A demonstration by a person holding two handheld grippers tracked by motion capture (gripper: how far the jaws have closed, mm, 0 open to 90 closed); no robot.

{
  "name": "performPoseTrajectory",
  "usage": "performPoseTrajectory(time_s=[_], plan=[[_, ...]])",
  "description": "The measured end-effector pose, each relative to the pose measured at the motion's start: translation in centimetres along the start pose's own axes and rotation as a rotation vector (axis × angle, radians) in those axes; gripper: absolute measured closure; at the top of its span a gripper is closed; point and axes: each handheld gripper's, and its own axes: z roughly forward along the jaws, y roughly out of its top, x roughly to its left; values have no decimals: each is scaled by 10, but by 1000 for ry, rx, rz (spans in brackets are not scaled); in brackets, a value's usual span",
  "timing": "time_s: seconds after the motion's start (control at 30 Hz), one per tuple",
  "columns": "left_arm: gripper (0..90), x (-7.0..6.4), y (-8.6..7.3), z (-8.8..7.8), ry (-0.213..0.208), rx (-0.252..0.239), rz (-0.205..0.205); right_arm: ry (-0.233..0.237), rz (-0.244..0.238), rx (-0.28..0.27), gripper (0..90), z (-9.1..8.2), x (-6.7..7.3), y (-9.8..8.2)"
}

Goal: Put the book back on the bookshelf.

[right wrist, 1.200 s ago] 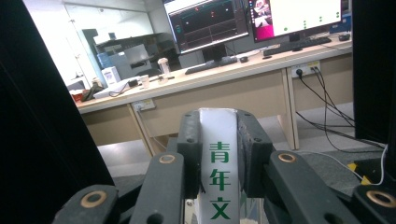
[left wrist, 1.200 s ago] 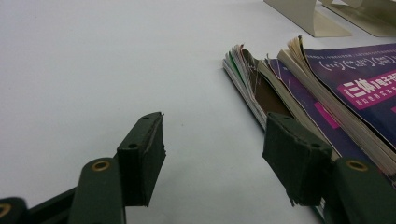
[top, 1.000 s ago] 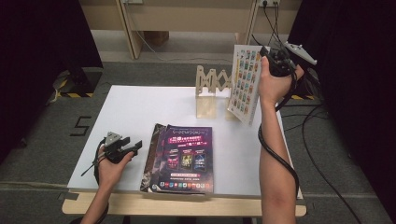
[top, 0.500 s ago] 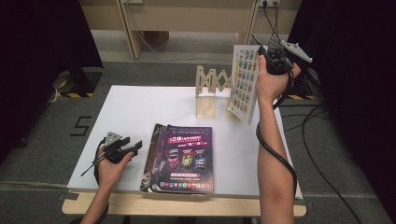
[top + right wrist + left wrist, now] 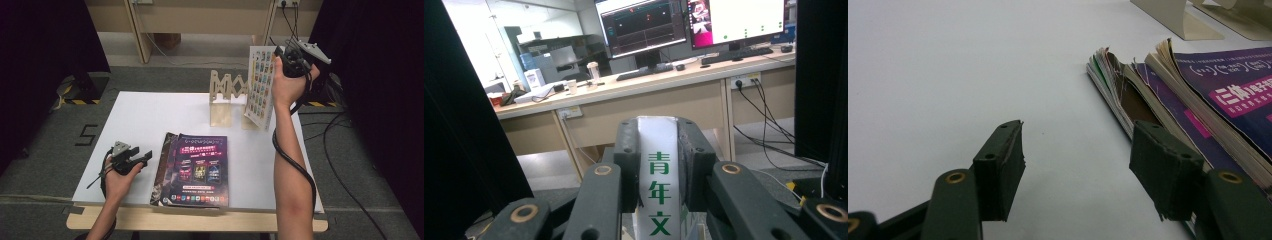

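The right hand-held gripper is closed on the spine of a thick magazine, with a pad on each side of the white spine and its green letters. It holds the magazine upright at the far right end of the wooden rack. Compared with a second ago, the hand and the magazine have only shifted a tiny bit toward the rack, and the grip looks just the same. So I think the magazine is close to its slot but is not let go yet. The left hand-held gripper has stayed put, resting on the counter, far from the rack and just left of the pile of magazines. Its jaws are wide open with nothing between them. Some things are hard to see. The bottom edge of the held magazine hides behind the arm, so I cannot tell if it touches the rack or the counter. The rack's slots are too small to make out, and the pile's bottom edge is cut off in the left gripper view.
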Motion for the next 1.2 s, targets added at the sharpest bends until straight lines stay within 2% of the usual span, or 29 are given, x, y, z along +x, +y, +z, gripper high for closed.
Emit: performPoseTrajectory(time_s=[0.17, 0.57, 0.77, 1.07, 1.2], plan=[[376, 0, 0, 0, -1, -5, -4, 2, -2, 4, 748, -1, 6, -3], [376, 0, 0, 0, 0, -2, -4, -14, 13, -1, 748, 10, 5, -2], [377, 0, 0, 0, 0, 0, -3, -15, -4, -14, 748, 11, 7, -1], [378, 0, 0, 0, -2, 1, -1, -17, 13, -19, 748, 8, 12, 0], [378, 0, 0, 0, -3, 0, 0, -20, 18, -13, 748, 12, 12, -3]])
